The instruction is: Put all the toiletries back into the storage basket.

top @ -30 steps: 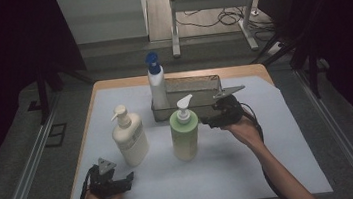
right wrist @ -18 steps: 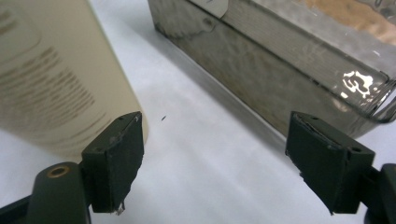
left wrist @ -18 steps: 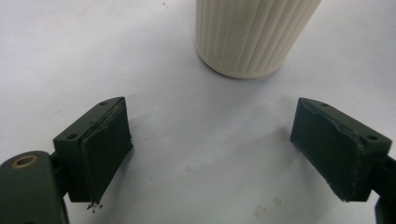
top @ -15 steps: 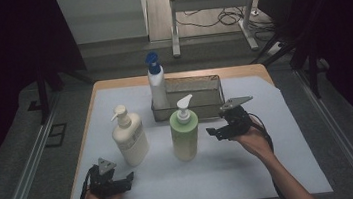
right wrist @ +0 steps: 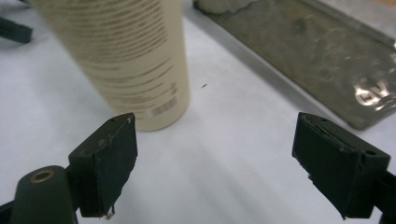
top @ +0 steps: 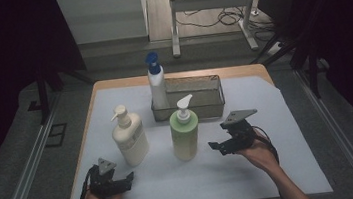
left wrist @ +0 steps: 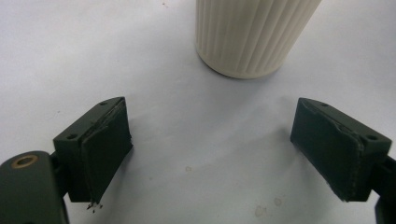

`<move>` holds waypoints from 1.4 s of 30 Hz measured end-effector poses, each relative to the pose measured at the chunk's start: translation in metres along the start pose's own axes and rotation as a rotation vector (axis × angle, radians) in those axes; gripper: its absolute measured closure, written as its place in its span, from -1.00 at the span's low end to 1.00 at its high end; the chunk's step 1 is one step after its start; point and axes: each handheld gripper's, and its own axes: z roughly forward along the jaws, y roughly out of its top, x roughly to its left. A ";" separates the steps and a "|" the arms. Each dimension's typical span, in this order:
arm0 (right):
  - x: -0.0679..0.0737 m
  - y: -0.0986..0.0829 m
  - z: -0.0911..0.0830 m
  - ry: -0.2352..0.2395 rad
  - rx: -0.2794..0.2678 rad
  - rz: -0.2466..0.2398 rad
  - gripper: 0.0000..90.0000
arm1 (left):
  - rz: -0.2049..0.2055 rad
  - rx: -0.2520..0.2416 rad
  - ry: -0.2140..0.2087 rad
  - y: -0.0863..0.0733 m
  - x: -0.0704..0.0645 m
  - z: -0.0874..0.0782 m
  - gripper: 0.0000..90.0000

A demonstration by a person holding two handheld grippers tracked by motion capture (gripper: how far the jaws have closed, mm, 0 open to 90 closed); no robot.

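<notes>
Right gripper [top: 216,147], jaws apart, right of the green pump bottle [top: 185,137]: smooth, likely top-heavy; grip mid-body.

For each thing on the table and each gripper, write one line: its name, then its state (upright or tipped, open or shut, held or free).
Cream bottle: upright on the table, free.
Green bottle: upright, free, beside the right gripper.
Blue-capped bottle: upright, at the tray's left end.
Metal tray: flat on the table, contents unclear.
Left gripper: open, holding nothing.
Right gripper: open, holding nothing.
</notes>
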 end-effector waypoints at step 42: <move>0.045 0.056 0.030 0.108 -0.057 -0.091 -0.97 | 0.001 -0.003 0.000 0.000 0.000 0.000 -0.74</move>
